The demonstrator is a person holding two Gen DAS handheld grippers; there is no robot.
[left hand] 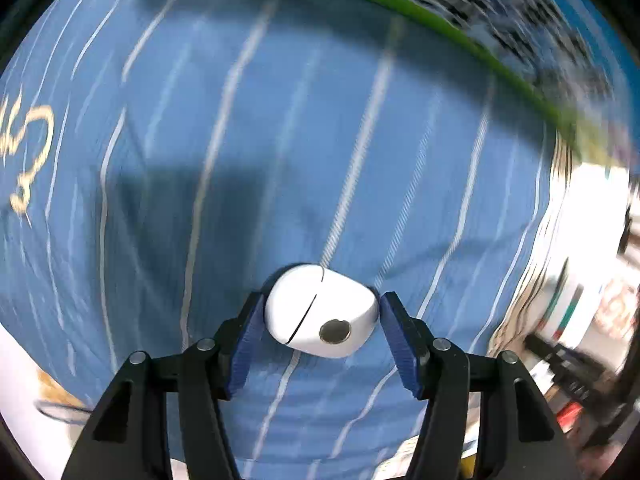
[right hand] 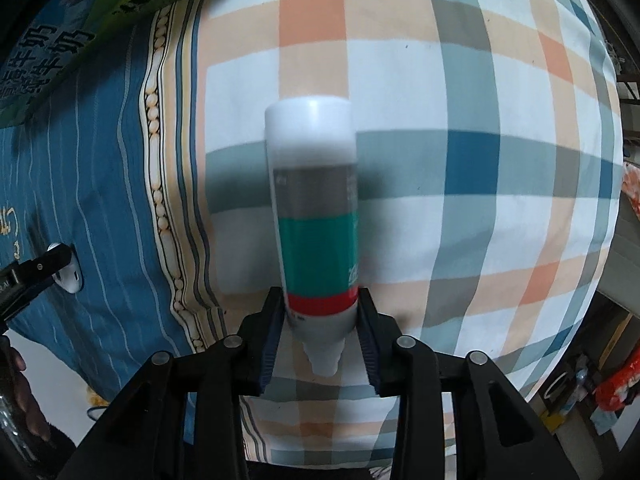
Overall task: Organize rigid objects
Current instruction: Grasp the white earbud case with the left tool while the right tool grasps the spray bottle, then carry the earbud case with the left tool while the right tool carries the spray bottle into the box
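Note:
In the left wrist view my left gripper (left hand: 322, 314) is shut on a small white rounded case (left hand: 320, 312) with a dark round spot, held above the blue striped cloth (left hand: 280, 140). In the right wrist view my right gripper (right hand: 322, 312) is shut on a white bottle (right hand: 316, 216) with grey, teal and red label bands, its cap end towards me, above the plaid cloth (right hand: 460, 100). The left gripper with the white case (right hand: 70, 278) also shows at the far left of the right wrist view.
A green and blue printed carton lies at the top of the blue cloth (left hand: 460, 16) and shows in the right wrist view (right hand: 80, 32). A patterned border (right hand: 160, 160) separates blue cloth from plaid cloth. Room clutter lies beyond the bed's right edge (left hand: 580, 340).

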